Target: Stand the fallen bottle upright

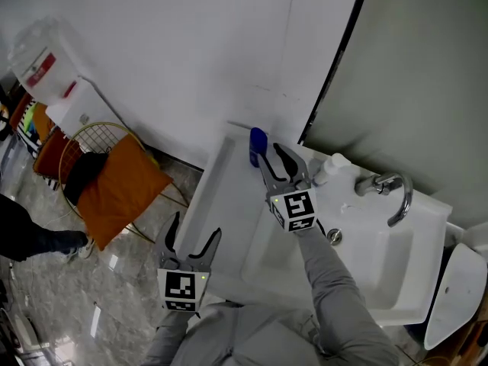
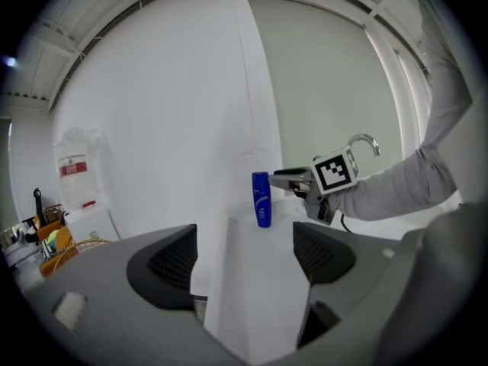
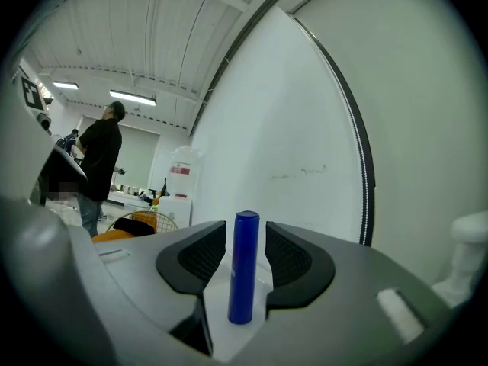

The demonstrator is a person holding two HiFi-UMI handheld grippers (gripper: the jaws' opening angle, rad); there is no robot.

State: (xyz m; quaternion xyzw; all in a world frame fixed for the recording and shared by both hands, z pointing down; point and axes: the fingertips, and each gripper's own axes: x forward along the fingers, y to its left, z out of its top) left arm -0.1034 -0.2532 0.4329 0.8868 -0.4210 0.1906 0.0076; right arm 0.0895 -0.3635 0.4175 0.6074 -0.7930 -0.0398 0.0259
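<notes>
The blue bottle (image 1: pixel 258 146) stands upright on the white counter (image 1: pixel 217 204) near the wall. In the left gripper view the bottle (image 2: pixel 261 198) is upright just left of my right gripper (image 2: pixel 276 178). My right gripper (image 1: pixel 268 152) reaches level toward it; in the right gripper view the bottle (image 3: pixel 244 269) sits between the pads with a thin gap on each side, so the right gripper (image 3: pixel 245 233) is narrowly open around it. My left gripper (image 1: pixel 192 231) hovers open over the counter's near end, holding nothing; its jaws (image 2: pixel 244 239) frame the counter.
A white sink basin (image 1: pixel 381 280) with a chrome faucet (image 1: pixel 390 191) and a white pump dispenser (image 1: pixel 329 168) lies right of the bottle. A wire chair with an orange cushion (image 1: pixel 114 185) and a water dispenser (image 1: pixel 46 71) stand left. A person (image 3: pixel 99 162) stands far off.
</notes>
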